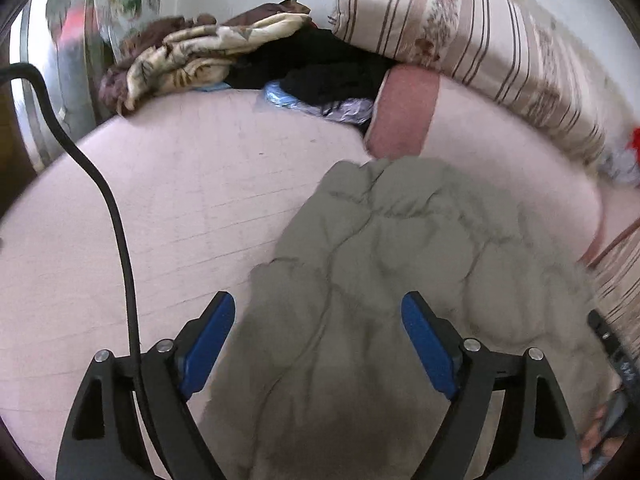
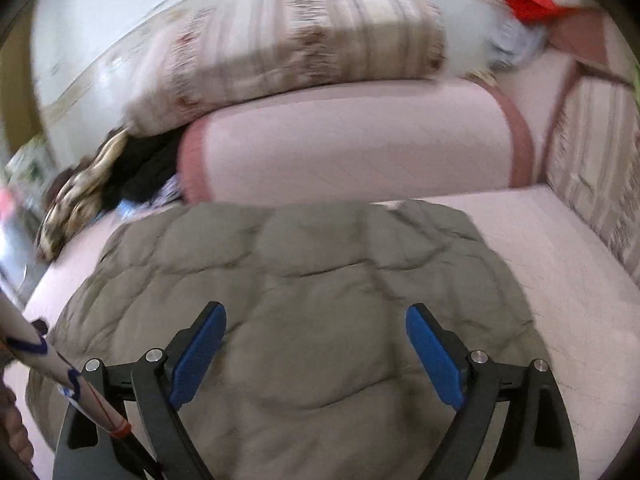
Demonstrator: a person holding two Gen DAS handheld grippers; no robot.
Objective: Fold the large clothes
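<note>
A grey-green quilted padded jacket (image 1: 400, 272) lies spread on a pink bed sheet (image 1: 180, 200). It also shows in the right wrist view (image 2: 312, 272), lying flat and wide. My left gripper (image 1: 318, 312) is open and empty, hovering above the jacket's near left part. My right gripper (image 2: 316, 320) is open and empty, hovering over the jacket's near middle. Neither gripper touches the cloth as far as I can see.
A pink bolster cushion (image 2: 360, 144) lies behind the jacket, with a striped folded quilt (image 2: 288, 48) on top. A pile of patterned and black clothes (image 1: 248, 56) sits at the back left. A striped wall panel (image 2: 600, 168) borders the bed at right. A black cable (image 1: 116, 216) hangs at left.
</note>
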